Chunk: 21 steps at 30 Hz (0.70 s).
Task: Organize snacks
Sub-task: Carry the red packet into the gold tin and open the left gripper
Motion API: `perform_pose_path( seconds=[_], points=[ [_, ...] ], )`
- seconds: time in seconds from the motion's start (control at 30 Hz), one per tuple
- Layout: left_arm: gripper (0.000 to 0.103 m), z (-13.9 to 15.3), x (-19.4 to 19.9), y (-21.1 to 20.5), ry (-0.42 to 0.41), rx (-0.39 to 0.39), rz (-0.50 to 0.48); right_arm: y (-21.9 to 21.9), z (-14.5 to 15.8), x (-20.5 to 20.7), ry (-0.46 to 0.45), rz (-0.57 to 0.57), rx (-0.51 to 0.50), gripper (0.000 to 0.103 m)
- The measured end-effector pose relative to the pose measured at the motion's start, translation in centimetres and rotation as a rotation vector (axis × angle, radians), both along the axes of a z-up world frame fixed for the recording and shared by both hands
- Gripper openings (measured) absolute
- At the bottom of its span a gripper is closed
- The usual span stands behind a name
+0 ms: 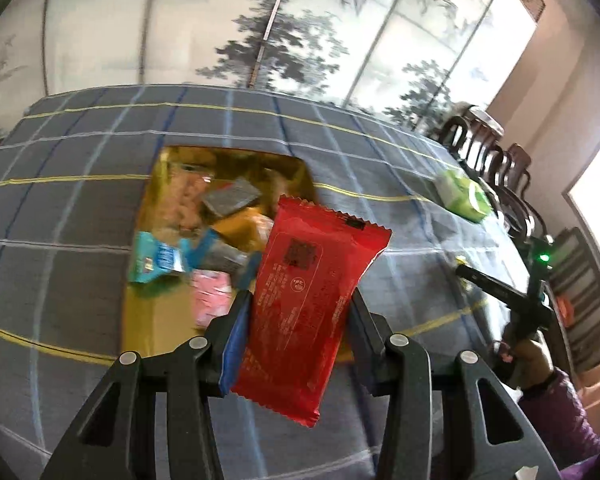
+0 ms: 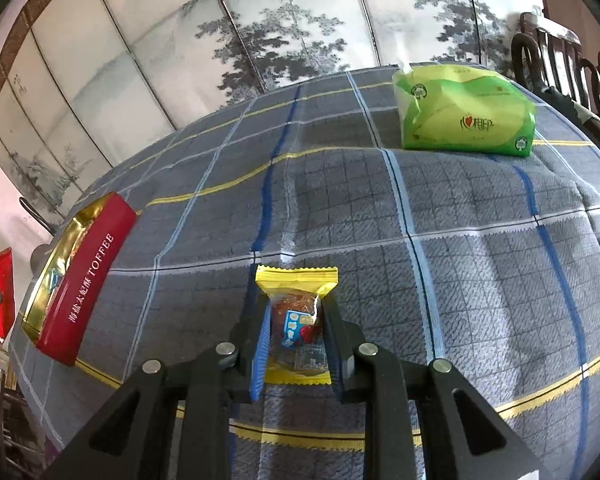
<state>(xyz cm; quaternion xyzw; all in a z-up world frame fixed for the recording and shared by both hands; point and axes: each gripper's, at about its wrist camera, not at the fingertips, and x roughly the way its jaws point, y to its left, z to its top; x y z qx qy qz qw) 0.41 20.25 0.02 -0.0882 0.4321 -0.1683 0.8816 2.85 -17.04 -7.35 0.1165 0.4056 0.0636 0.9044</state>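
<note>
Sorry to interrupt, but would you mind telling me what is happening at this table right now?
A person is sorting snacks with two handheld tools. The left tool holds a red snack packet above the gold-lined toffee box, which already contains several snacks. The right tool is shut on a yellow snack packet at the checked tablecloth. A green tissue pack sits farther back.

Red box side, left of green tissue pack: "TOFFEE" after Chinese characters. Tissue pack: Chinese brand characters, unclear.

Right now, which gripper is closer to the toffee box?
Left. The left gripper holds the red packet beside the toffee box; the right gripper is farther across the tablecloth.
</note>
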Motion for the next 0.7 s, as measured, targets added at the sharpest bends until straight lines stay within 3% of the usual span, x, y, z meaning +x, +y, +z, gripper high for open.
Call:
perform_pose_path(
  seconds=[0.2,0.7],
  points=[
    [0.042,-0.9,0.9,1.9,-0.01,0.028,0.052,1.0,0.2,-0.2,-0.005,0.014,-0.051,0.025],
    [0.041,-2.7,2.9,4.1,-0.026,0.075,0.128,0.9,0.0,-0.3,-0.003,0.018,-0.058,0.025]
  ],
)
